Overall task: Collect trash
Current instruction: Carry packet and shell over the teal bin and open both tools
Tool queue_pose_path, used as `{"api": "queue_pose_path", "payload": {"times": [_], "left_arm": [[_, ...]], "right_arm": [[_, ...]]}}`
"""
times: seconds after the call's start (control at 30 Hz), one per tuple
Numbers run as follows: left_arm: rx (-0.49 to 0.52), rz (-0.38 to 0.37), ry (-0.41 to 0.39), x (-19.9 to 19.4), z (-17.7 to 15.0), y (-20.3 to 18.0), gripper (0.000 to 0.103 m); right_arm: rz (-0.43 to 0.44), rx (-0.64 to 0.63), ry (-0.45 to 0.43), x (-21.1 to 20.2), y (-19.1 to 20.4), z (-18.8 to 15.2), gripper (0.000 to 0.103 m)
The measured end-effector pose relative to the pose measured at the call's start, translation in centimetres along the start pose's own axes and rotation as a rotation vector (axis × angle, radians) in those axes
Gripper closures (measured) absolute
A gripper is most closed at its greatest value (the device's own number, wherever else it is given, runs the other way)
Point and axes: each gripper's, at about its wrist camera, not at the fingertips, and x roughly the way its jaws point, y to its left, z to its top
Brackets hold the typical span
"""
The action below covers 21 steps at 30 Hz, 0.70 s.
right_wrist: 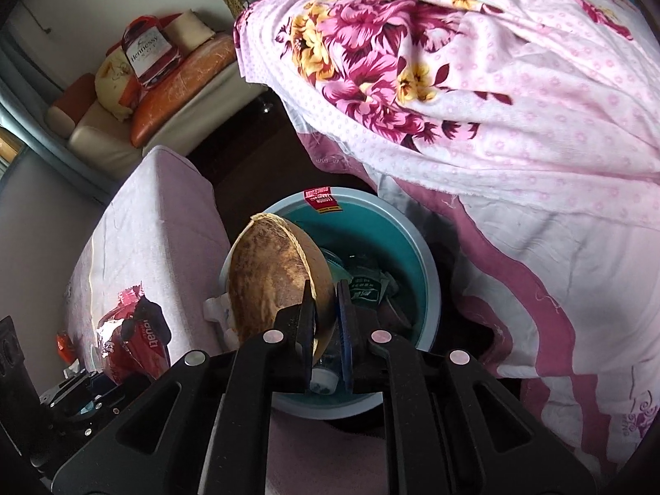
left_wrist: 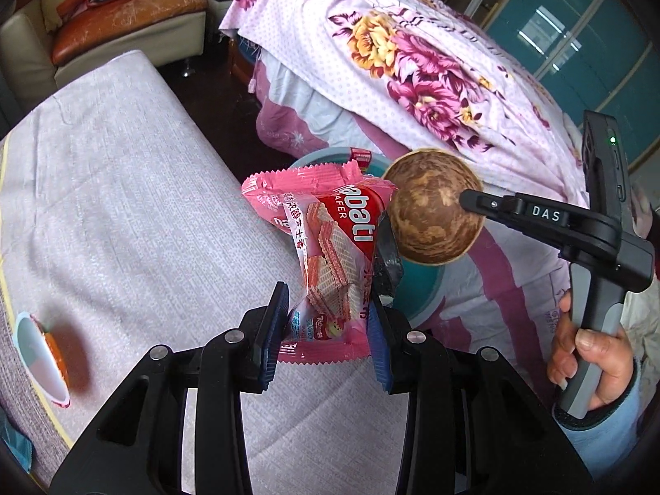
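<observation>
Right hand-held gripper (right_wrist: 326, 309) pinches coconut shell (right_wrist: 276, 276) by its rim above the bin (right_wrist: 429, 272); left hand-held gripper (left_wrist: 328, 330) grasps wafer wrapper (left_wrist: 330, 247) nearby. Risk: thin-rim hold slips, shell bounces off bin edge.

- Wafer wrapper (left_wrist: 330, 247): pink, red logo panel.
- Coconut shell (left_wrist: 437, 210): mottled brown.
- Bin (right_wrist: 429, 272): teal inside, grey rim.
- Bedsheet (left_wrist: 412, 53): pink-dotted, magenta and yellow flowers.
</observation>
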Motion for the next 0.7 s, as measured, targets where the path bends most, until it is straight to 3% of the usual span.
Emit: {"api": "queue_pose_path", "payload": {"times": [0.23, 0.7], "left_arm": [[-0.007, -0.005, 0.019, 1.2, 0.7, 0.2, 0.066], [0.005, -0.032, 0.045, 2.5, 0.6, -0.6, 0.066]], "right_arm": [[0.035, -0.01, 0.026, 1.6, 0.4, 0.6, 0.083], [0.009, 0.028, -0.012, 0.3, -1.0, 0.9, 0.052]]}}
